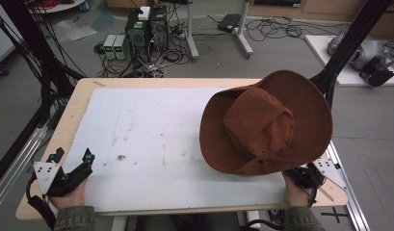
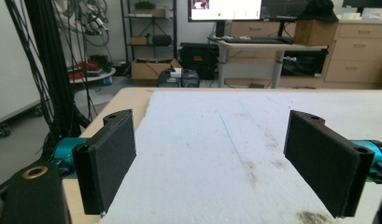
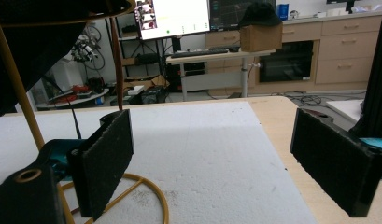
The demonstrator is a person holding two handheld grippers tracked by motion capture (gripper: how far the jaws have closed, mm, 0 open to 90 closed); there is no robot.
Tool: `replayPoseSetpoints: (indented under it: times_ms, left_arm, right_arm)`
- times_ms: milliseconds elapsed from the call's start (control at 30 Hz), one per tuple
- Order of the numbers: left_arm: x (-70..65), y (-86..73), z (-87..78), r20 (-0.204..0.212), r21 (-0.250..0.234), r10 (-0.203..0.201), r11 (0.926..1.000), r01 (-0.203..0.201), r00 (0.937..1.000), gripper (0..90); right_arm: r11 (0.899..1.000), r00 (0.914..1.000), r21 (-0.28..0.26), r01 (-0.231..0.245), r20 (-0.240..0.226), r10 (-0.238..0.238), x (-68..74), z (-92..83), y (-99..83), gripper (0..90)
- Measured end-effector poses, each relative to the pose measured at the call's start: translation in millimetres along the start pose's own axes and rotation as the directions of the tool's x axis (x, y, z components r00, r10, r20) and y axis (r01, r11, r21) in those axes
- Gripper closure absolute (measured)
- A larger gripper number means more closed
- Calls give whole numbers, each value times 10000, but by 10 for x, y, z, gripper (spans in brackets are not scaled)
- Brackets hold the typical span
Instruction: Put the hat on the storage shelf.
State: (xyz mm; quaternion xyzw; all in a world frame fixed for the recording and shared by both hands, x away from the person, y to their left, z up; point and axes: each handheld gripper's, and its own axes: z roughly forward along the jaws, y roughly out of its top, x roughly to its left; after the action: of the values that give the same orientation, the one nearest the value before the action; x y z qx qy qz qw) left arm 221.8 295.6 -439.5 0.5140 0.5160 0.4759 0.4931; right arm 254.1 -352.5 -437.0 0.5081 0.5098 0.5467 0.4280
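A rust-brown wide-brimmed hat (image 1: pixel 264 122) sits raised over the right half of the white foam board (image 1: pixel 151 139). In the right gripper view its dark underside (image 3: pixel 34 28) hangs at the upper left, carried by a yellow wire stand (image 3: pixel 153 186) with a ring base on the board. My right gripper (image 1: pixel 304 174) is at the near right edge, partly under the brim; its jaws (image 3: pixel 216 158) stand wide apart with nothing between them, just right of the stand. My left gripper (image 1: pixel 73 156) rests at the near left corner, open and empty (image 2: pixel 216 154), pointing across the board.
The wooden table (image 1: pixel 69 115) shows around the board. Black frame posts (image 1: pixel 351 36) and cable bundles (image 1: pixel 35 57) flank the table, with aluminium rails (image 1: pixel 19 154) along its sides. Computer boxes (image 1: pixel 146 29) and cables lie on the floor beyond the far edge.
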Motion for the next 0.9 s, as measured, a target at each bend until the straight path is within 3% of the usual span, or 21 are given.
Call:
replayPoseSetpoints:
  times_ms: [900]
  left_arm:
    - [-63,-8,59,370,-44,-7,10000,9,9993,172]
  right_arm:
    - [9999,9999,120,-101,-4,101,-36,-17,-12,126]
